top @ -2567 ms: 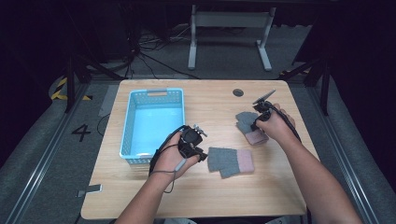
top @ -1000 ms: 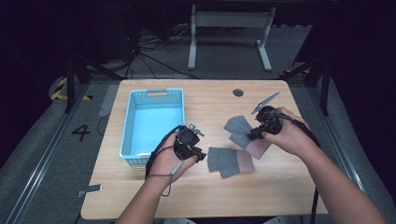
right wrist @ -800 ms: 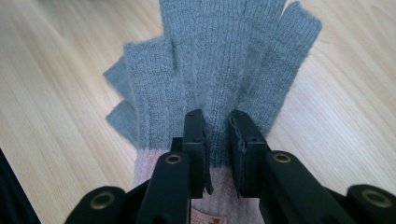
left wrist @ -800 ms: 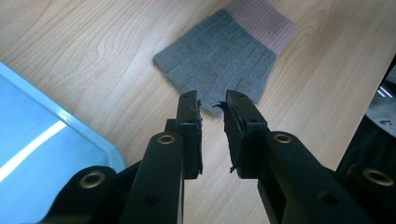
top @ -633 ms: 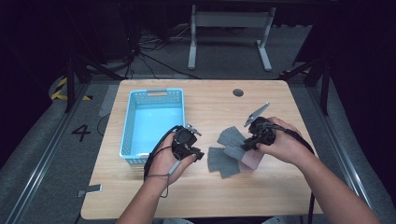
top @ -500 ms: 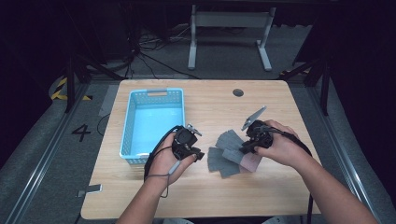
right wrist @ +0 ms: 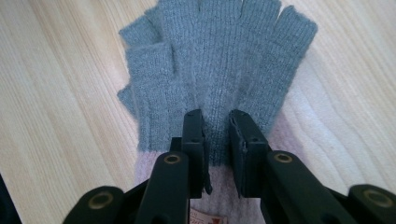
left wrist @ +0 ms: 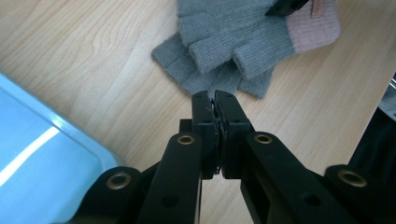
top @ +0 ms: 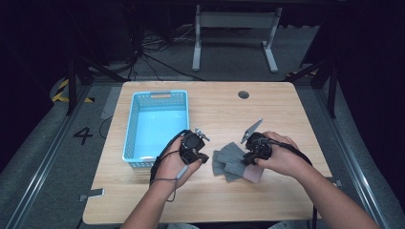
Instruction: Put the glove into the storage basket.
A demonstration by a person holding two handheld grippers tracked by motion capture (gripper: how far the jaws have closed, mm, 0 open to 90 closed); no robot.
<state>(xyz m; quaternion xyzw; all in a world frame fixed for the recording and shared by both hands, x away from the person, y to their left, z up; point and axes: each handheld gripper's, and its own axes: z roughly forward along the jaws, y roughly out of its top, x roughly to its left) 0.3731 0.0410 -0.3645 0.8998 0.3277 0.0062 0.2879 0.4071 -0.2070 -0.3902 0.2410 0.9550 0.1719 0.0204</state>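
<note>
Jaws of right hand-held gripper [right wrist: 217,140] narrowly apart over grey gloves [right wrist: 210,70]; left hand-held gripper [left wrist: 214,100] closed, empty.

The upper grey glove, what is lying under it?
Under the upper grey glove lies a second glove of the same kind; its fingers stick out at the edge and a pink cuff shows beneath. The rest is covered, on the wooden table.
</note>
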